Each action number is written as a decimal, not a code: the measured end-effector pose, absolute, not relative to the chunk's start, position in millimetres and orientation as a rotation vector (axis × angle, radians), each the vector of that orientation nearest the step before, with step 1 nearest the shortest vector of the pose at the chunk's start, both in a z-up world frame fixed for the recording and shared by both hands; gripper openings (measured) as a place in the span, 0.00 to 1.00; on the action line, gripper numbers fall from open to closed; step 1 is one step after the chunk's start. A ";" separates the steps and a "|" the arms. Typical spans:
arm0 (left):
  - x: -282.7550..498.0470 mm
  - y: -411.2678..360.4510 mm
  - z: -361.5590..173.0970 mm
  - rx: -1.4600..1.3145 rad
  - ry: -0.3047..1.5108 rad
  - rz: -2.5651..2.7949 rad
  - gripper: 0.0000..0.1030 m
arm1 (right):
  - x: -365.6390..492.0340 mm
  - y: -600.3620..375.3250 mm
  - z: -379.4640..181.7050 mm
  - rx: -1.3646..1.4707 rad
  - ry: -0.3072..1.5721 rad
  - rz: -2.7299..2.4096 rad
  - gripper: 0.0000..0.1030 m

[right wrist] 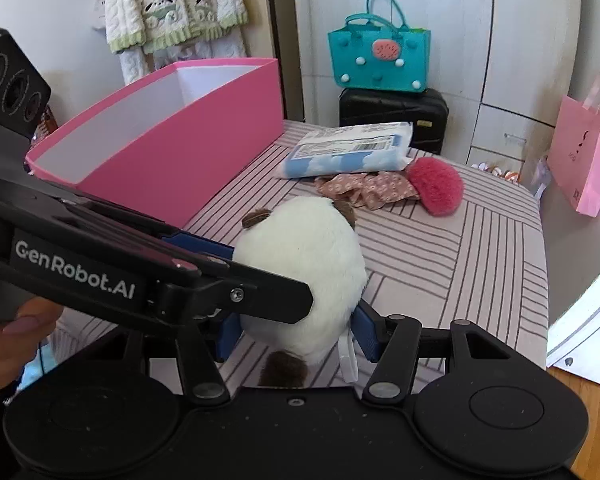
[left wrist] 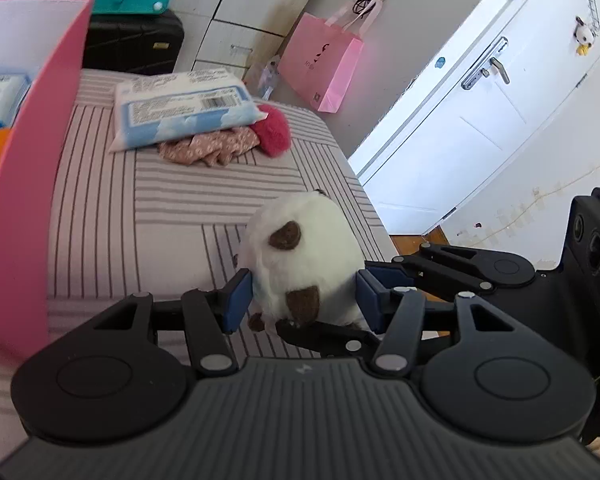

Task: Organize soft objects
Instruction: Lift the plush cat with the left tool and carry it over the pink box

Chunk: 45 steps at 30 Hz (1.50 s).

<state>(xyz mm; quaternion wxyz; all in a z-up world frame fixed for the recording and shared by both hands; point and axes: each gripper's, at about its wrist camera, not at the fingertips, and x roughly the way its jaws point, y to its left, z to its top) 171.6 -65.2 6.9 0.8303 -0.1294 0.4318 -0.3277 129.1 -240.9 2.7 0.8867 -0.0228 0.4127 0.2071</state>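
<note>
A white plush panda (left wrist: pixel 304 256) with brown ears sits near the front right corner of the striped bed (left wrist: pixel 140 208). My left gripper (left wrist: pixel 304 300) has both blue pads pressed on its sides. My right gripper (right wrist: pixel 296 332) also clamps the same panda (right wrist: pixel 304 256) from below, its pads against the plush. The left gripper's body crosses the right wrist view at left. A pink open box (right wrist: pixel 172 140) stands left of the panda; it also shows in the left wrist view (left wrist: pixel 32 168).
A blue-white tissue pack (right wrist: pixel 348 152), a floral cloth (right wrist: pixel 364 190) and a red plush ball (right wrist: pixel 436 184) lie at the bed's far side. A black suitcase (right wrist: pixel 392 116) with a teal bag (right wrist: pixel 380 56) stands behind. A pink paper bag (left wrist: pixel 320 68) hangs by the door.
</note>
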 end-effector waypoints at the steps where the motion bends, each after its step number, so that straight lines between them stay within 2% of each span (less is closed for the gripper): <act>1: 169.3 -63.5 8.0 -0.271 0.915 -0.693 0.53 | 127.0 -238.2 4.8 -0.059 0.860 0.438 0.61; 24: 131.8 3.1 43.0 -0.301 0.989 -0.713 0.51 | 92.6 -184.2 56.3 -0.188 0.854 0.618 0.62; 45: 110.7 83.5 88.3 -0.333 0.826 -0.679 0.52 | 91.8 -123.3 103.1 -0.246 0.709 0.751 0.62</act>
